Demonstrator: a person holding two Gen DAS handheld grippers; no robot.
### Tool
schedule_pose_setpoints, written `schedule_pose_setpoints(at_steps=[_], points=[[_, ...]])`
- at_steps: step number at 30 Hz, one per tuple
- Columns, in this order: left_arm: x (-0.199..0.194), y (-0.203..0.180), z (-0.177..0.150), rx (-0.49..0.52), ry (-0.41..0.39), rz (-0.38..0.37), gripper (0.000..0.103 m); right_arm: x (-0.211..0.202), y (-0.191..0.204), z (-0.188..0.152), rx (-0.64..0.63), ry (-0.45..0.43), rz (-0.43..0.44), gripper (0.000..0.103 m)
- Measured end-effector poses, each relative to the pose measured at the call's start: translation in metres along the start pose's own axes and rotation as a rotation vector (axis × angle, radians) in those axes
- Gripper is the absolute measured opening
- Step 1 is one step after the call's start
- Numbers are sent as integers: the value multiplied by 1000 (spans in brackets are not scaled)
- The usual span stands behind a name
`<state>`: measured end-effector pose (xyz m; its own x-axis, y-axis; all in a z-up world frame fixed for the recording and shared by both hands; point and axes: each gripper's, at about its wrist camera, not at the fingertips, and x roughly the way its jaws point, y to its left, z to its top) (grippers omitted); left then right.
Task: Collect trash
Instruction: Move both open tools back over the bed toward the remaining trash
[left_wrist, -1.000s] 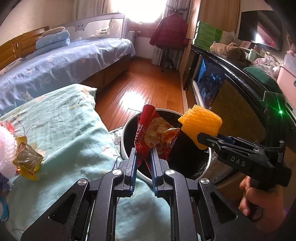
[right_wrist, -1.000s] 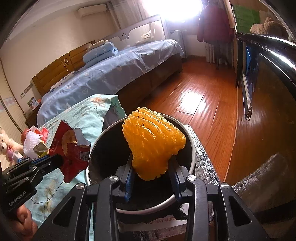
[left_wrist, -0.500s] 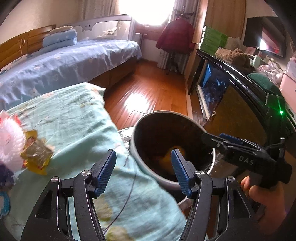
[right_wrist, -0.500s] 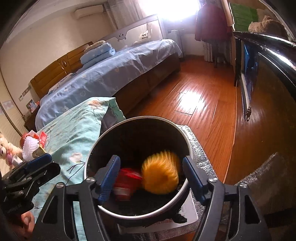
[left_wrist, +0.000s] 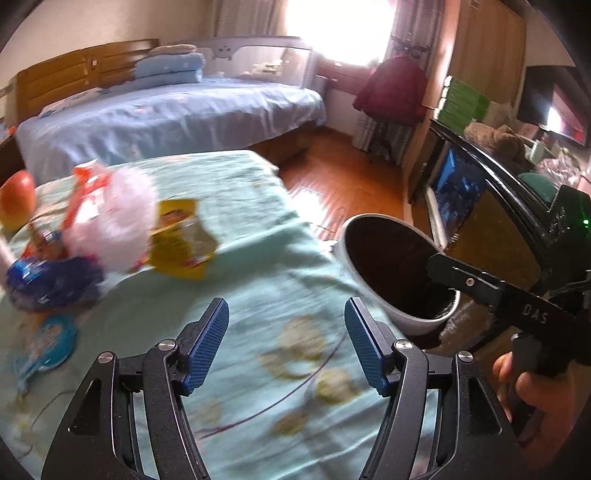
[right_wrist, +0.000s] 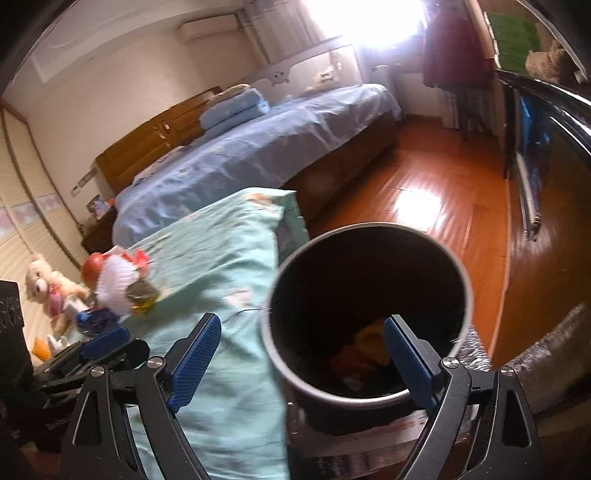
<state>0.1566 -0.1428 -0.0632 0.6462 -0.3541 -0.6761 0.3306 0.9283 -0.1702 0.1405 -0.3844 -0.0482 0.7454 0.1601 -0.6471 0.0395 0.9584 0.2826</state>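
We're seeing both sets of jaws having just opened: the left gripper is hanging empty over the teal cover, the right gripper gaping, straddling the bin's near rim. Red and yellow trash is lying inside; more wrappers are waiting beyond on the cover.

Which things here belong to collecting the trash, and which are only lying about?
For the job:
- trash bin, yellow foam net and red snack bag inside
- yellow wrapper, white foam net, blue packet on the teal cover

Lying about:
- teddy bear
- red coat
- folded blue blankets
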Motion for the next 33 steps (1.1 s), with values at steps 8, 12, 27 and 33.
schedule_pose_setpoints(at_steps=[8, 12, 27, 33], points=[[-25, 49, -19, -78, -14, 82, 66, 8, 45, -15, -53, 27, 68, 93], [-37, 78, -32, -129, -12, 127, 67, 15, 68, -26, -84, 49, 98, 93], [-81, 153, -65, -249, -36, 234, 67, 39, 156, -58, -212, 136, 213, 93], [-97, 183, -73, -292, -49, 275, 67, 45, 187, -69, -277, 162, 260, 93]])
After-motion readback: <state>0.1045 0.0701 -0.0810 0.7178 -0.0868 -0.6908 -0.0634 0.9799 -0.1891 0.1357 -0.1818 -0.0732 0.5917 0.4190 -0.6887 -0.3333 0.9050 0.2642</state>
